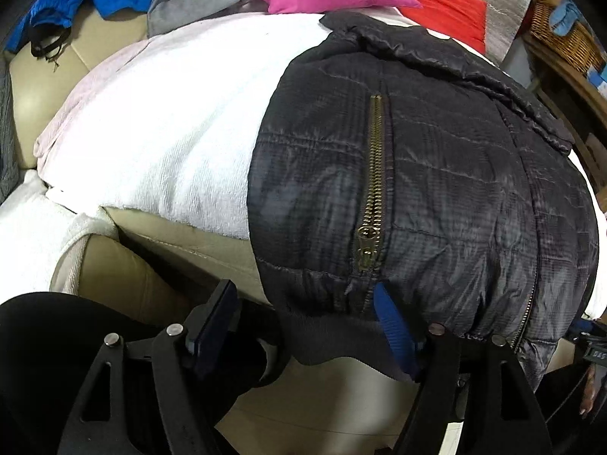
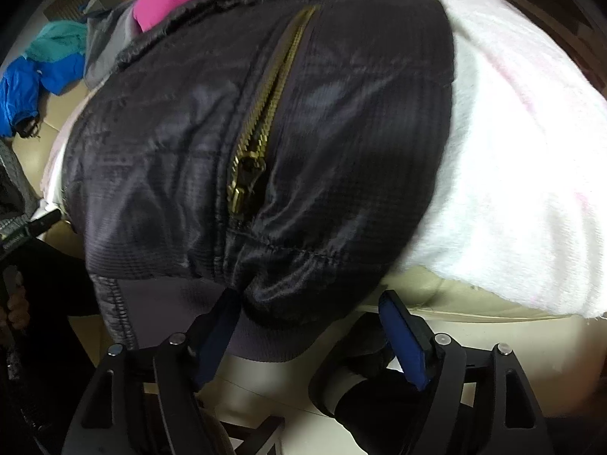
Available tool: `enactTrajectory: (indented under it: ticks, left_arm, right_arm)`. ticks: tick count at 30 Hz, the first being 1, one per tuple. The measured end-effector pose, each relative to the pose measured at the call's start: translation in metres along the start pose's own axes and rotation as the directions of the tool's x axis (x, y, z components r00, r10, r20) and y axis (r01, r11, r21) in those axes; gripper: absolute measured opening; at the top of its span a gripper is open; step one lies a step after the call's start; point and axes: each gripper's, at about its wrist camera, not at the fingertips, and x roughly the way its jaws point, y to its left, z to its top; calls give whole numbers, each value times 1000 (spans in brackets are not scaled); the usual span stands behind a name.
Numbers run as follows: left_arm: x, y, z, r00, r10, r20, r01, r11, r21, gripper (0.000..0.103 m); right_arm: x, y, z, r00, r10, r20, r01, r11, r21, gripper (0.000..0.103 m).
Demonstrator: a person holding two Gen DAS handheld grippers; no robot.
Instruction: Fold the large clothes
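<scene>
The black quilted jacket [image 1: 436, 174] lies spread on the white blanket [image 1: 159, 125] over the beige sofa [image 1: 125, 276], hem overhanging the front edge. The left gripper [image 1: 307, 326] stands wide open at the hem's left corner, gripping nothing. The right gripper [image 2: 315, 337] stands wide open at the right corner; one pad touches the ribbed hem.

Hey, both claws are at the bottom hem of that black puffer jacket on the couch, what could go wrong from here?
1. Both claws, left claw and right claw, stand open at the jacket hem; each may catch only the thin ribbed band and slip off.
2. The slick, puffy fabric could slide on the white blanket instead of folding.
3. A pad could snag a brass zipper.
</scene>
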Motion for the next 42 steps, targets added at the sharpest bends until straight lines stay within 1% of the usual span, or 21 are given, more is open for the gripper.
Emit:
enactTrajectory:
  ticks: [4, 6, 8, 9, 11, 13, 15, 17, 19, 21, 23, 26, 27, 28, 29, 31, 33, 35, 38, 39, 42]
  left_arm:
    - [1, 4, 1, 1000, -10, 1, 10, 1000, -6, 76]
    - [2, 10, -1, 1000, -13, 1, 13, 1000, -12, 76]
    - [2, 14, -1, 1000, -18, 1, 18, 1000, -26, 76]
    - [1, 21, -1, 1000, -20, 2, 20, 999, -33, 76]
    - [1, 24, -1, 1000, -21, 4, 21, 999, -46, 76]
    - [1, 29, 0, 1000, -20, 3, 20, 999, -50, 76]
    - [1, 31, 0, 1000, -21, 6, 22, 999, -49, 76]
    - [-1, 31, 0, 1000, -21, 7, 21, 999, -50, 76]
    - [-2, 31, 0, 1000, -21, 7, 21, 999, -49, 76]
    - [-3, 31, -1, 1000, -21, 9, 22, 999, -48, 76]
    - [-3, 32, -1, 1000, -22, 9, 23, 999, -48, 76]
    - [-2, 31, -1, 1000, -25, 9, 25, 999, -48, 76]
    - [-2, 29, -1, 1000, -26, 10, 26, 998, -48, 76]
    - [-2, 27, -1, 1000, -27, 12, 27, 998, -50, 76]
    - [-3, 29, -1, 999, -28, 15, 29, 998, -54, 76]
    - [-5, 30, -2, 999, -31, 19, 32, 997, -64, 76]
    - [-7, 31, -1, 999, -36, 25, 37, 997, -70, 76]
    - [-11, 34, 0, 998, -42, 41, 45, 996, -81, 76]
    - [-17, 41, 2, 997, -54, 63, 61, 992, -110, 76]
    - [-19, 44, 3, 996, -55, 69, 64, 990, -124, 76]
    - [-18, 51, 4, 997, -57, 59, 66, 986, -154, 76]
  right_arm:
    - [10, -3, 3, 1000, 9, -3, -8, 999, 46, 82]
    - [8, -5, 1, 1000, 27, 12, -28, 999, 41, 78]
    - [1, 0, -2, 997, 65, 30, -65, 998, -1, 49]
    - [-5, 5, -4, 997, 60, 52, -59, 998, -28, 46]
    - [-17, 13, -8, 993, 78, 87, -71, 994, -77, 28]
    - [-35, 17, -12, 978, 152, 142, -139, 985, -100, 23]
    - [-55, 22, -15, 945, 257, 204, -230, 962, -145, 23]
    - [-62, 23, -14, 927, 299, 226, -266, 950, -165, 24]
    - [-46, 16, -8, 942, 288, 171, -274, 956, -103, 27]
    - [-20, 5, -1, 974, 212, 75, -211, 977, -26, 30]
    - [-1, 2, 0, 983, 186, 6, -186, 983, 0, 37]
    - [6, 10, -3, 985, 170, 2, -170, 985, -39, 40]
    - [3, 16, -6, 986, 164, 18, -163, 985, -64, 37]
    - [-2, 23, -9, 986, 166, 33, -163, 983, -85, 23]
    - [-9, 26, -11, 983, 172, 59, -165, 981, -104, 15]
    - [-27, 31, -13, 977, 184, 111, -171, 978, -117, 12]
    - [-49, 36, -11, 959, 216, 181, -195, 972, -129, 11]
    - [-73, 42, -8, 933, 255, 256, -225, 964, -140, 10]
    - [-119, 48, 8, 867, 301, 397, -256, 953, -162, 10]
    - [-133, 42, 23, 849, 307, 430, -260, 951, -165, 10]
    - [-145, 54, 44, 799, 315, 512, -264, 949, -171, 10]
